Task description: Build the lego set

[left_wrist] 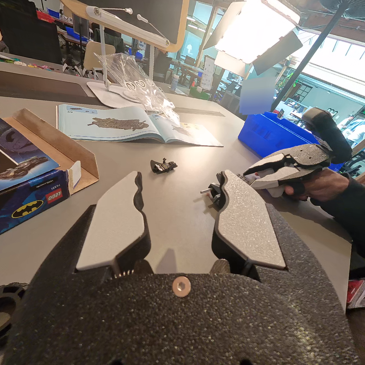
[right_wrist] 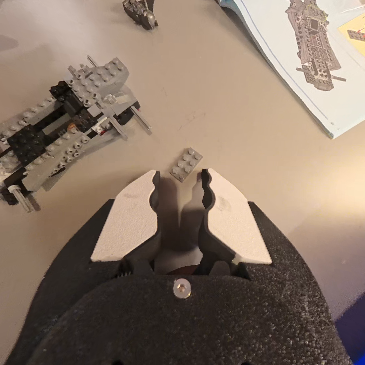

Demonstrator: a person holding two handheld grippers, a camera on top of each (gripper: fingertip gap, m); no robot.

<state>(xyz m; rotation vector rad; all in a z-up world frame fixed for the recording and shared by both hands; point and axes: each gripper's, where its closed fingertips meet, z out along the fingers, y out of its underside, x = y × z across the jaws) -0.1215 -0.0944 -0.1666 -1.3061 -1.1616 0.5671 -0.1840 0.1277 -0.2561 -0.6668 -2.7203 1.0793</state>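
Grey and flat, one small plate (right_wrist: 186, 164) with eight studs lies on the desk (right_wrist: 237, 158), just beyond the half-open, empty right tool (right_wrist: 180, 173). One grey-black brick model (right_wrist: 65, 126) stands to its left. Left tool (left_wrist: 180, 173) gapes wide, empty.

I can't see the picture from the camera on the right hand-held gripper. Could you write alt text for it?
The right hand-held gripper hangs open over a beige table, with a small grey studded plate lying flat just past its fingertips, untouched. A half-built grey and black brick model sits to the left, and an open instruction booklet lies at upper right.
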